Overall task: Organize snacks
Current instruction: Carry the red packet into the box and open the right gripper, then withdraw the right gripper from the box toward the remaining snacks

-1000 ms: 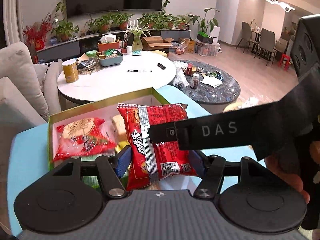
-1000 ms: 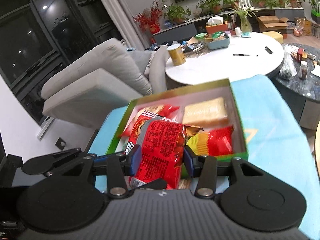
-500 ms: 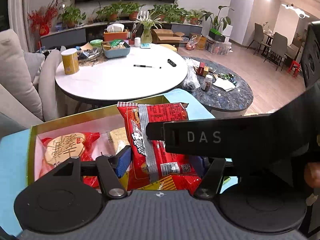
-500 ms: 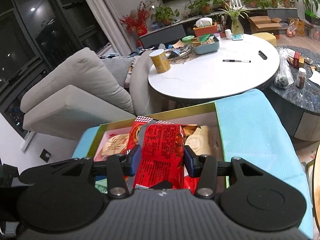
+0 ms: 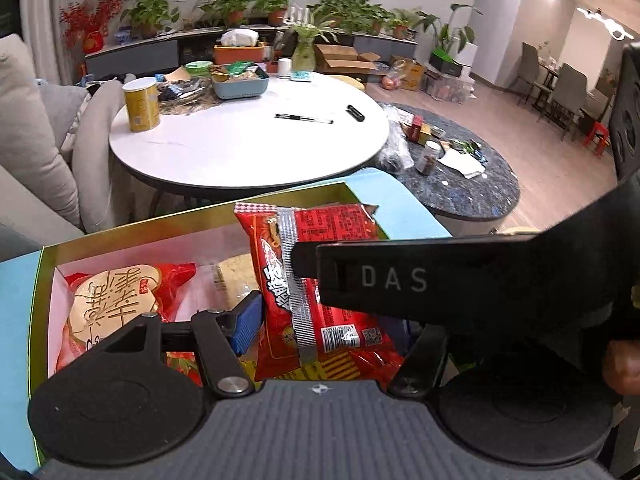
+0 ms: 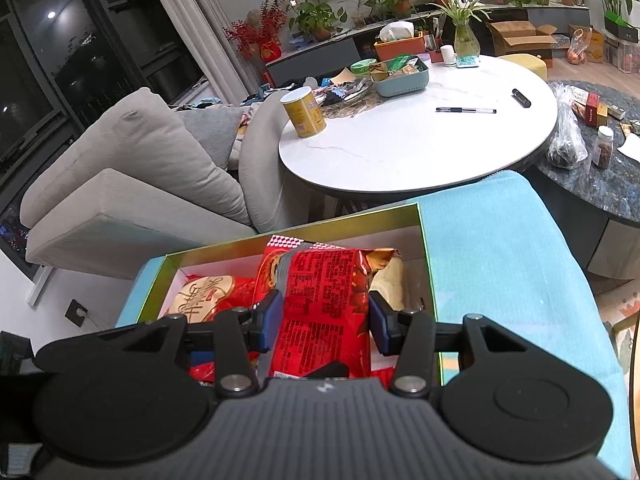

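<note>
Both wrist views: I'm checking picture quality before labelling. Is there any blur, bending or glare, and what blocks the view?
Left wrist view: sharp; fisheye bends the white round table at its edge; the right gripper crosses in front of the red snack bag; ceiling lamp glares. Right wrist view: sharp; dark windows show lamp reflections; the gripper body hides the near end of the box.

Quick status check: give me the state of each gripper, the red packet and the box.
left gripper: jaws just been opening, red packet between them
right gripper: jaws shut on red packet
red packet: held upright over box
green box: open, snacks lying inside
</note>
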### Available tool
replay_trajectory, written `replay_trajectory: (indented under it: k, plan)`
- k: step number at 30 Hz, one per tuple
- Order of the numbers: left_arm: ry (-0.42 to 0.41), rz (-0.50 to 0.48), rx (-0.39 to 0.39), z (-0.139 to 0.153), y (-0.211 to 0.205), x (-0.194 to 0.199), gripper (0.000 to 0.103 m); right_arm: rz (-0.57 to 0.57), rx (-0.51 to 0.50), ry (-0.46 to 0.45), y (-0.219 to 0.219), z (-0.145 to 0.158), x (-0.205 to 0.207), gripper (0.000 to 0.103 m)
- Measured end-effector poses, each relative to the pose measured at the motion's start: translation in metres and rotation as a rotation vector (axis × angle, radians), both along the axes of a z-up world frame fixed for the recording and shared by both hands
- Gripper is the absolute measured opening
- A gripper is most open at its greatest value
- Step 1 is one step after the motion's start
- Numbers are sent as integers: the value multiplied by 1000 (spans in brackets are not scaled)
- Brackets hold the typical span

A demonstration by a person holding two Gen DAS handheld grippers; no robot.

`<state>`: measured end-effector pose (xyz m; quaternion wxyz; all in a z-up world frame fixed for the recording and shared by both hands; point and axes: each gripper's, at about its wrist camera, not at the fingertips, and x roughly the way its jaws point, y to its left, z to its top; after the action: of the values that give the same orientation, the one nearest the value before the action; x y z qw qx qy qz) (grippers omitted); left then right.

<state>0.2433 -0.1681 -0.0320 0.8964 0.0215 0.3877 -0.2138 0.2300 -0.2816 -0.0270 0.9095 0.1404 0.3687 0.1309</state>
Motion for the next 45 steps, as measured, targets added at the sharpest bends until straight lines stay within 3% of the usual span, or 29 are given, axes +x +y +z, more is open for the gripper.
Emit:
replay_trajectory:
  k: [2, 5, 9, 20, 35, 45]
  plan:
    - [-4, 38, 24, -2, 2, 0, 79, -32, -16, -6, 0, -2, -1, 48]
    - [-6, 43, 18, 0, 8, -2, 79, -84, -89, -38, 3, -2, -5, 48]
    - [-15, 57, 24, 4, 14, -5, 79, -62, -42, -29, 0, 0, -11, 48]
    - [-46, 61, 14, 25, 27, -29, 80, -34, -53, -73, 10, 26, -40, 48]
    - [-101, 117, 8, 51, 71, -99, 84, 7, -21, -135, 22, 63, -108, 50]
    - [-122, 142, 18, 53, 102, -152, 84, 34, -50, -128, 33, 55, -159, 58]
